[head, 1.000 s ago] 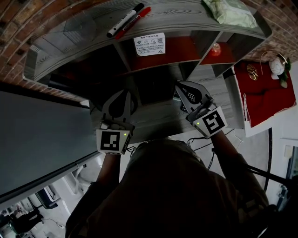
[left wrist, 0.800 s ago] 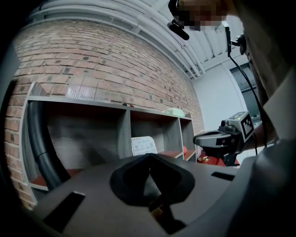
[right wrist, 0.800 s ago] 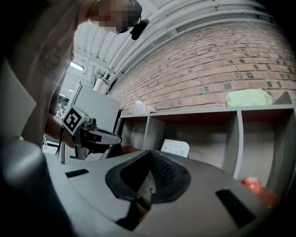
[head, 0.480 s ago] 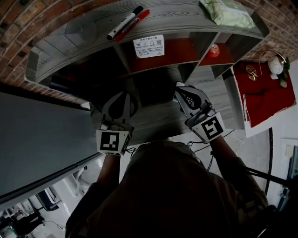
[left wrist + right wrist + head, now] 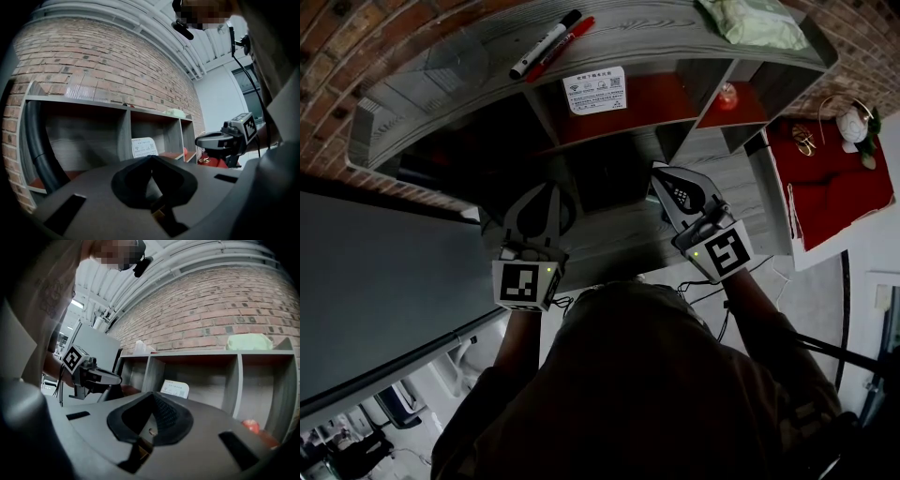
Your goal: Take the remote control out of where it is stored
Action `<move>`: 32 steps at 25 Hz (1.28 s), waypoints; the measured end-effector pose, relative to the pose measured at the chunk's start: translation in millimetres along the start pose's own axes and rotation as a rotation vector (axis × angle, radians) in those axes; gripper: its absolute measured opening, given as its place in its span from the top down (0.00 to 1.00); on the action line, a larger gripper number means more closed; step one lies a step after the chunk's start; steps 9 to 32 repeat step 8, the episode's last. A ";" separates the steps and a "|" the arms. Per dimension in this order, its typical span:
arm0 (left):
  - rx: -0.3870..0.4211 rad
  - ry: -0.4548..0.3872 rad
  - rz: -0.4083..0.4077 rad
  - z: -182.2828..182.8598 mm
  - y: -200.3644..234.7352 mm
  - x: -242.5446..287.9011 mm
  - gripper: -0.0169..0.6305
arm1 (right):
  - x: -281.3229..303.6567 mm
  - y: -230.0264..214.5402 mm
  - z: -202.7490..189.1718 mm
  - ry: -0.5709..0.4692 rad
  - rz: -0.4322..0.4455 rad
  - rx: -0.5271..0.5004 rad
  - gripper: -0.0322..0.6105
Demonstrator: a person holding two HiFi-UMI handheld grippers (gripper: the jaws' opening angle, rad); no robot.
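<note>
Both grippers stand before the shelf (image 5: 619, 33) where they stood a second earlier; in the head view the shelf itself sits slightly higher in frame. Middle compartment of the shelf: a white printed card (image 5: 594, 90) leaning at the back, on a red floor. Right compartment: a small red object (image 5: 727, 97), too small to identify. The left compartments are in shadow, and the remote control cannot be made out in them or anywhere else. On top of the shelf: a black marker (image 5: 544, 43) and a red marker (image 5: 566, 47) side by side, and a pale green packet (image 5: 750, 23) at the right end. Left gripper (image 5: 547, 189) and right gripper (image 5: 661, 176) are held level, side by side, pointing at the shelf. Each has its jaws together with nothing between them.
</note>
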State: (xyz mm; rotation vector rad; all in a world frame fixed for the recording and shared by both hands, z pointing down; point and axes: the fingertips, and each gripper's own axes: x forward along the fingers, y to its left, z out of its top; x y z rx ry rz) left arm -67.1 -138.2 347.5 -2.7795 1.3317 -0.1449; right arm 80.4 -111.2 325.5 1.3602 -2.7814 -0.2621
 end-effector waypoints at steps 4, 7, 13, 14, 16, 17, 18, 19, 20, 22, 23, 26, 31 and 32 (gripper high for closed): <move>-0.007 0.003 -0.007 -0.2 -2.3 1.1 0.96 | -1.9 -1.4 -3.3 0.013 -0.004 -0.003 0.93; -0.009 0.002 -0.010 -0.3 -3.9 2.1 0.96 | -3.0 -3.0 -5.7 0.020 -0.007 0.001 0.93; -0.010 0.002 -0.010 -0.1 -4.4 2.4 0.96 | -3.3 -3.4 -6.3 0.022 -0.008 0.002 0.93; -0.010 0.002 -0.010 -0.1 -4.4 2.4 0.96 | -3.3 -3.4 -6.3 0.022 -0.008 0.002 0.93; -0.010 0.002 -0.010 -0.1 -4.4 2.4 0.96 | -3.3 -3.4 -6.3 0.022 -0.008 0.002 0.93; -0.010 0.002 -0.010 -0.1 -4.4 2.4 0.96 | -3.3 -3.4 -6.3 0.022 -0.008 0.002 0.93; -0.010 0.002 -0.010 -0.1 -4.4 2.4 0.96 | -3.3 -3.4 -6.3 0.022 -0.008 0.002 0.93; -0.010 0.002 -0.010 -0.1 -4.4 2.4 0.96 | -3.3 -3.4 -6.3 0.022 -0.008 0.002 0.93; -0.010 0.002 -0.010 -0.1 -4.4 2.4 0.96 | -3.3 -3.4 -6.3 0.022 -0.008 0.002 0.93; -0.010 0.002 -0.010 -0.1 -4.4 2.4 0.96 | -3.3 -3.4 -6.3 0.022 -0.008 0.002 0.93; -0.010 0.002 -0.010 -0.1 -4.4 2.4 0.96 | -3.3 -3.4 -6.3 0.022 -0.008 0.002 0.93; -0.010 0.002 -0.010 -0.1 -4.4 2.4 0.96 | -3.3 -3.4 -6.3 0.022 -0.008 0.002 0.93; -0.010 0.002 -0.010 -0.1 -4.4 2.4 0.96 | -3.3 -3.4 -6.3 0.022 -0.008 0.002 0.93; -0.010 0.002 -0.010 -0.1 -4.4 2.4 0.96 | -3.3 -3.4 -6.3 0.022 -0.008 0.002 0.93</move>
